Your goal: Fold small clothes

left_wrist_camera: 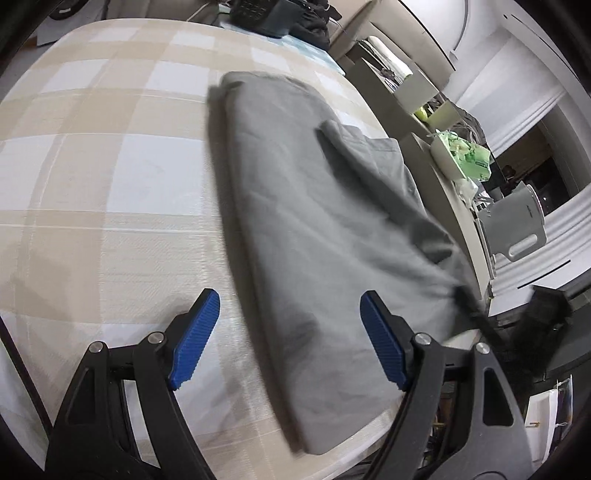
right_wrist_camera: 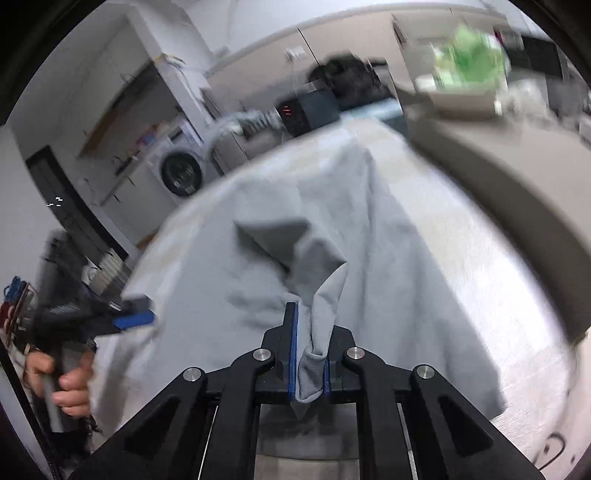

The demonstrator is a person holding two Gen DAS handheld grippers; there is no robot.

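Observation:
A grey garment (left_wrist_camera: 317, 221) lies stretched across a beige-and-white checked tabletop (left_wrist_camera: 110, 184). My left gripper (left_wrist_camera: 290, 332) is open just above the garment's near left edge, one blue pad (left_wrist_camera: 195, 339) over the cloth-covered table, the other pad (left_wrist_camera: 384, 343) over the grey fabric. My right gripper (right_wrist_camera: 308, 354) is shut on a bunched corner of the grey garment (right_wrist_camera: 325, 266) and holds it lifted, fabric draping away from it. The left gripper (right_wrist_camera: 129, 319) also shows at the left of the right wrist view, held by a hand.
A dark box-like device (left_wrist_camera: 266, 14) sits at the table's far end. To the right, a counter holds a green-and-white tissue pack (left_wrist_camera: 465, 158) and a grey appliance (left_wrist_camera: 517, 225). A washing machine (right_wrist_camera: 181, 173) stands in the background. The table edge (left_wrist_camera: 369, 435) runs near me.

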